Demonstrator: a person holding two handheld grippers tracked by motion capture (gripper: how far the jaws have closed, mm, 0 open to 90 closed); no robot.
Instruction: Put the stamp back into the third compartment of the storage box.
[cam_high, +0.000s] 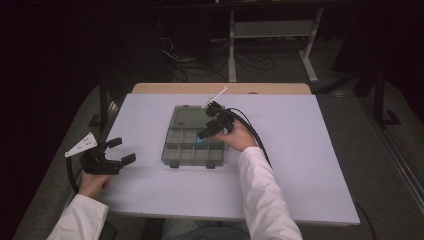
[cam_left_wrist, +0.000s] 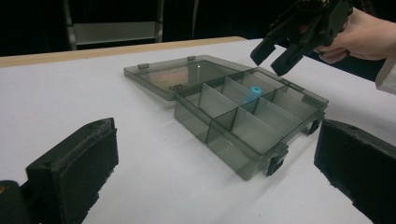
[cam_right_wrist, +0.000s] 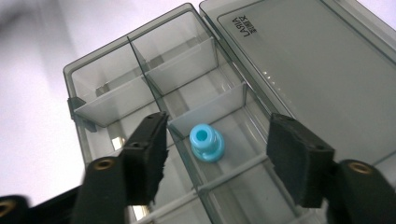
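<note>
Left tongs: nearest, at the left edge of the tabletop, held low in a hand with white sleeve; jaws wide apart, nothing between them; well apart from the box.

Left tongs, own view: two black pads at bottom corners, pointing toward the box across bare white surface.

Organizer box: smoky grey transparent plastic, near the middle of the tabletop, divided into several compartments by thin walls; two latches on the near side.

Blue piece: small light-blue plastic part with a hole on top and a wider base, standing upright inside one compartment of the box, close to a divider; touched by no pad.

Right tongs: hovering just above the box, tilted downward over the blue piece; jaws about half open, one pad at each side of the piece but above it, gripping nothing.

Right tongs, other views: seen also from above and from the left tongs.

Lid: open, lying flat on the tabletop behind the compartments, small printed label on it.

Background: dark floor with cables and a white metal frame beyond the tabletop.
</note>
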